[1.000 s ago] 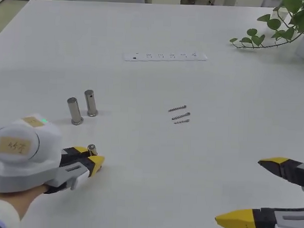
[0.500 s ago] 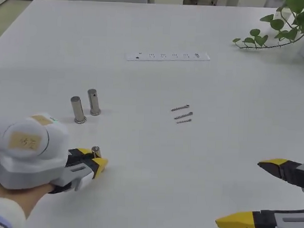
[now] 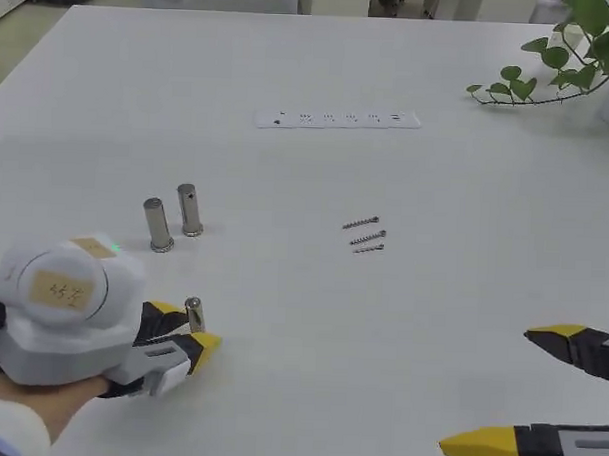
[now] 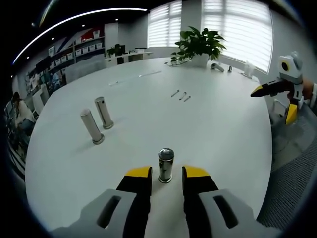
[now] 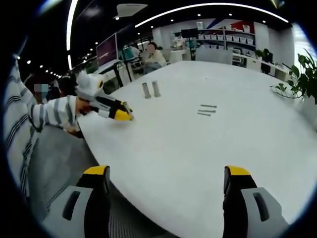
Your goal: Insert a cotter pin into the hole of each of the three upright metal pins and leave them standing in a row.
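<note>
My left gripper [image 4: 166, 171] just slackened to narrow; third metal pin [image 4: 166, 161] stands free near the pin pair [image 3: 190, 210], awaiting cotter pins [image 3: 365, 235]

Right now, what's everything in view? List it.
table: 1, white, under everything
metal pins: 3, silver, all upright; two side by side left of centre, one nearer the person, between the left gripper's jaws
cotter pins: 3, silver, lying in a close row at the table's centre, none in a pin yet
power strip: 1, white, flat on the far side of the table
plant: 1, green, far right corner
left gripper: 1, white body with yellow tips, near left, jaws apart either side of the near pin
right gripper: 1, same colours, near right, jaws wide apart, holding nothing
hand: 1, holding the left gripper, striped sleeve
</note>
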